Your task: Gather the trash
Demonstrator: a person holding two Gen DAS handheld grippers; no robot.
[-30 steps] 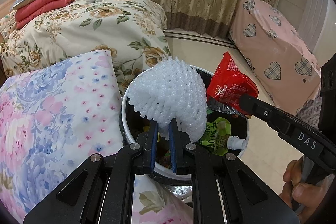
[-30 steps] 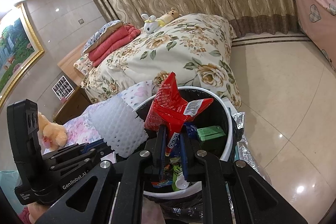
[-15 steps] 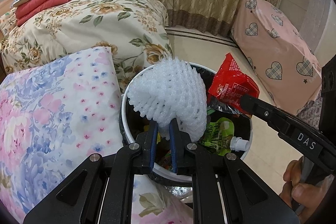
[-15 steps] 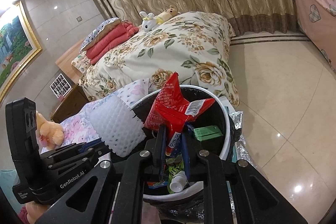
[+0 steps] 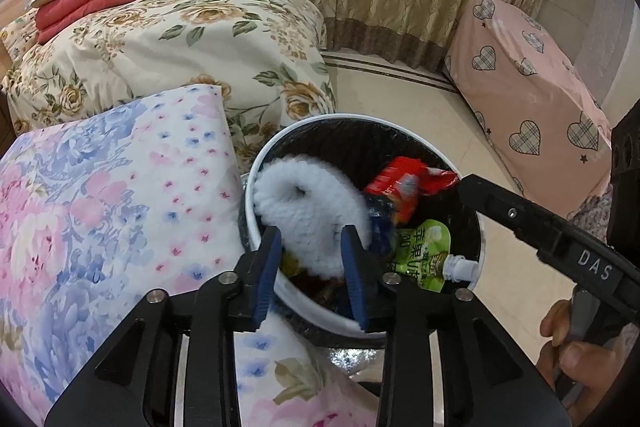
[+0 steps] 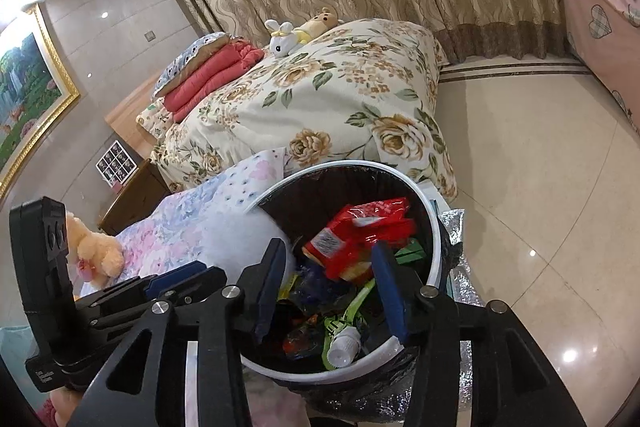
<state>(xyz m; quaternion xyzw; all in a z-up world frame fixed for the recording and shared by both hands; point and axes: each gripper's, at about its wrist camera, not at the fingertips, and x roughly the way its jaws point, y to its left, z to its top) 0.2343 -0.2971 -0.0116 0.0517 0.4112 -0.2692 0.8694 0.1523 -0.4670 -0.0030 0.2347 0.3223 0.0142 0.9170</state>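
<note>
A white-rimmed trash bin (image 5: 256,171) with a black liner stands just below both grippers. My left gripper (image 5: 312,247) hangs over its near rim, jaws opening. A white foam net (image 5: 304,211), blurred, drops away between the fingers into the bin, free of the pads. My right gripper (image 6: 328,255) is over the same bin (image 6: 424,199), jaws also opening. A blurred red snack wrapper (image 6: 360,231) falls loose beyond its fingertips and also shows beside the net (image 5: 404,183). A green drink pouch (image 5: 424,251) with a white cap lies among other wrappers inside.
A pink and blue floral pillow (image 5: 112,211) presses against the bin's left side. Behind it is a floral quilt (image 5: 192,35). A pink heart-print covered box (image 5: 532,99) stands right on the tiled floor (image 6: 540,167). A hand (image 5: 576,339) holds the right gripper's handle.
Both grippers went from shut to open. The foam net left the left gripper and the red wrapper left the right; both dropped down into the bin. Neither hand shifted.
</note>
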